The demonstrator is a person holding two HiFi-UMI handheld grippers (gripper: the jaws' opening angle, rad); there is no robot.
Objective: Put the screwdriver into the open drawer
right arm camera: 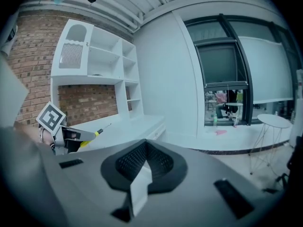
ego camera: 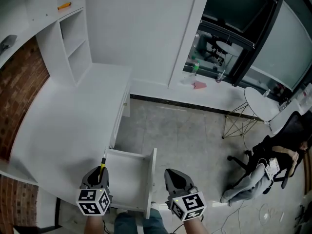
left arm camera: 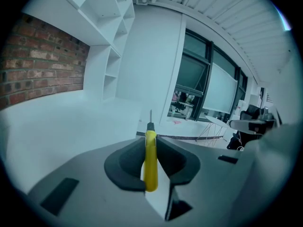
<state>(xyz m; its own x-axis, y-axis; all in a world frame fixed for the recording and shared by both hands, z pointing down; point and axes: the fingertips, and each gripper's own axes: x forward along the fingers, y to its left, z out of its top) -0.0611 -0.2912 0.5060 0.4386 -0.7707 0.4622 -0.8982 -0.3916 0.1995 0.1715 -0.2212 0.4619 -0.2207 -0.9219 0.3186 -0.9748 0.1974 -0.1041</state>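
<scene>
We hold both tongs low and close to the body, side by side, each pointing forward and tipped a little downward, with the marker cubes (ego camera: 93, 202) nearest us.

The left tongs (ego camera: 101, 171) are clamped on the screwdriver (left arm camera: 150, 161). Its yellow handle is pinched upright between the dark pads. The black collar and thin metal shaft stick out ahead of the tips, in line with the way the tongs point.

The right tongs (right arm camera: 143, 151) are closed, with nothing between their pads. From their camera, the left tongs and the screwdriver sit off to the left at about the same height.

The open drawer (ego camera: 127, 182) lies between the two tongs and below them. The left tongs hover at its left edge, where it meets the white surface (ego camera: 63, 130). The right tongs hang just to the right of the drawer's front panel, over the floor (ego camera: 185, 130).
</scene>
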